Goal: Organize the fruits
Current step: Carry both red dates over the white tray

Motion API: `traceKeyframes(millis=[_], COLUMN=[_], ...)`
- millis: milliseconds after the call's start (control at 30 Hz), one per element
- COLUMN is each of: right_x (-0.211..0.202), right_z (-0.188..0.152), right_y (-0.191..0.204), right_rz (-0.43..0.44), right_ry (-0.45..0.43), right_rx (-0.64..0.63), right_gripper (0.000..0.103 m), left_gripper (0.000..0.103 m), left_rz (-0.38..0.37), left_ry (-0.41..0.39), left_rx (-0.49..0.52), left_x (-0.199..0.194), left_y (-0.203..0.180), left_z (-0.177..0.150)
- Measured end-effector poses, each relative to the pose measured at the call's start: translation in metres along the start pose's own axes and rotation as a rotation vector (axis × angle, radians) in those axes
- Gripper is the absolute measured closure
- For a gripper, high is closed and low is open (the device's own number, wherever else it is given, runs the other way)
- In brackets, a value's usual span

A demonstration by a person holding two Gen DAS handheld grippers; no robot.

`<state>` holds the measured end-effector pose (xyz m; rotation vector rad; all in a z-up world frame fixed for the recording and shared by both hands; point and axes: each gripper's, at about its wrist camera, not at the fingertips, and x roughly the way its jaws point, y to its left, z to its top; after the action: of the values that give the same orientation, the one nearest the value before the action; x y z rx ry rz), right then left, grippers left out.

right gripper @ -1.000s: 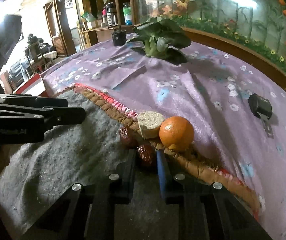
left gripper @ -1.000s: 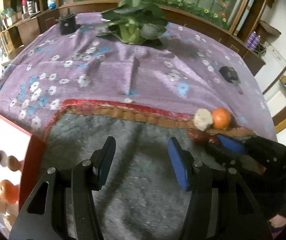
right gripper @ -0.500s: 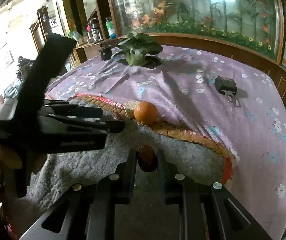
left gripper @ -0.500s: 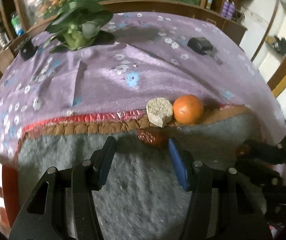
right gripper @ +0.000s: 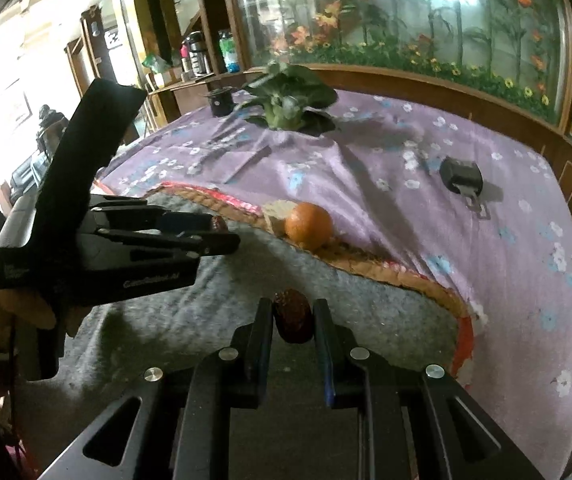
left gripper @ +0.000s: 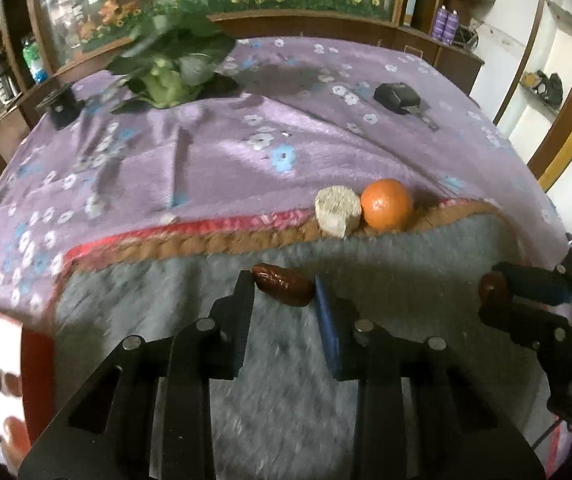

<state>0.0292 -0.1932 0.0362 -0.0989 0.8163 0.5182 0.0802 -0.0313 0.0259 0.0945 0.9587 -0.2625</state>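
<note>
While each tool (left gripper: 283, 290) (right gripper: 293, 320) clamps a red date (left gripper: 281, 289) (right gripper: 293, 314), both hang over grey felt (left gripper: 366, 264).

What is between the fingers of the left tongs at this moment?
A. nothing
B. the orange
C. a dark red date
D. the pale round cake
C: in the left wrist view a dark red date sits between the fingers of the left tongs, touching both, while the orange and the pale round cake lie farther off on the braided edge of the grey mat.
</note>
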Motion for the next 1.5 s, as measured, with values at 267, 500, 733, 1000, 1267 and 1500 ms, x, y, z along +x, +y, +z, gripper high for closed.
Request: traceKeyframes(millis=[267,500,733,1000,1267,1500], right_x=[-0.007,0.006,0.017,0.029,0.053,0.079], right_z=[0.003,0.003,0.014,0.032,0.054,0.060], right_y=[0.057,0.113,0.173,0.230,0.263,0.288], right_rz=[0.063,0.156,0.229,0.279,0.306,0.330], right_ry=[-0.012,0.001,0.000,-0.004,0.021,0.065], right_rx=[-0.061,-0.093,-0.154,-0.221,-0.266,-0.293], right_gripper=[0.084,0.084,0.084,0.084,0.084,0.084], left_gripper=[0.074,0.074,0.074,0.073,0.073,0.073], left_rz=[-0.007,0.100,0.213,0.278,0.291,0.281], left_ry=[-0.049,-0.074,-0.096,-0.106,-0.084,-0.084], left_rx=[-0.063,-0.115,-0.193,-0.284,-0.371,-0.415], left_x=[-0.058,-0.101,-0.131,-0.153,-0.162,-0.155], left_y=[0.023,0.060,0.106,0.154,0.191,0.207], left_z=[-0.039,-0.074,-0.104,-0.132,-0.159,-0.160])
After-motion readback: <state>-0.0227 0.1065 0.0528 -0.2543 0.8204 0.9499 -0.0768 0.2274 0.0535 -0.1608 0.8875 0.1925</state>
